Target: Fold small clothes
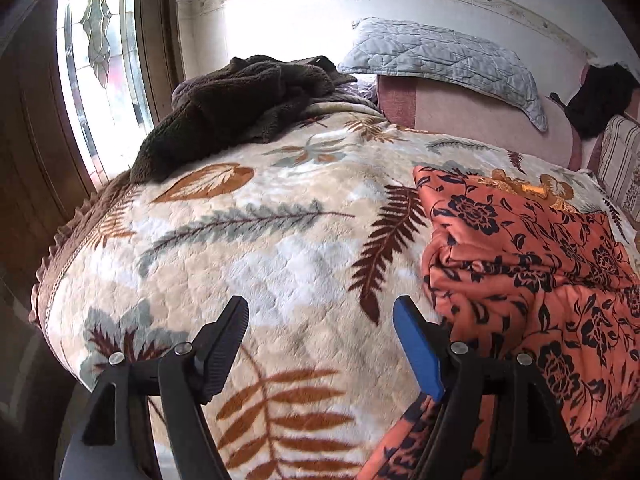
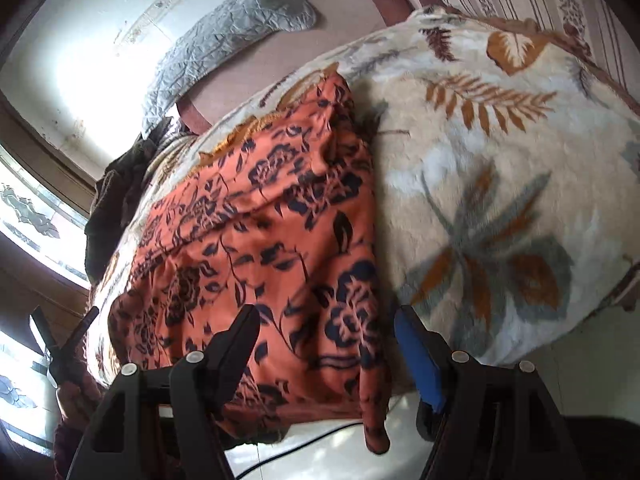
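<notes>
Two-finger left gripper point(image 1: 320, 344) built of matte black plastic: one finger point(image 1: 224, 348) black with a finely ribbed inner pad, the other faced with a smooth blue pad point(image 1: 418, 354). Round silver screw heads point(image 1: 184, 347) at the finger pivots, angular black brackets with triangular cut-outs below. Same make on the right gripper point(image 2: 326, 354): black ribbed finger, blue-padded finger point(image 2: 418, 360), pale round screw caps point(image 2: 195, 357) on black linkages.

Orange floral garment point(image 2: 256, 216) ahead of the spread right gripper point(image 2: 324, 328)

Nothing sits between its jaws; the leaf-print blanket point(image 2: 500, 168) stretches beyond its blue finger point(image 2: 416, 356), a grey quilted pillow point(image 2: 224, 40) far ahead.
</notes>
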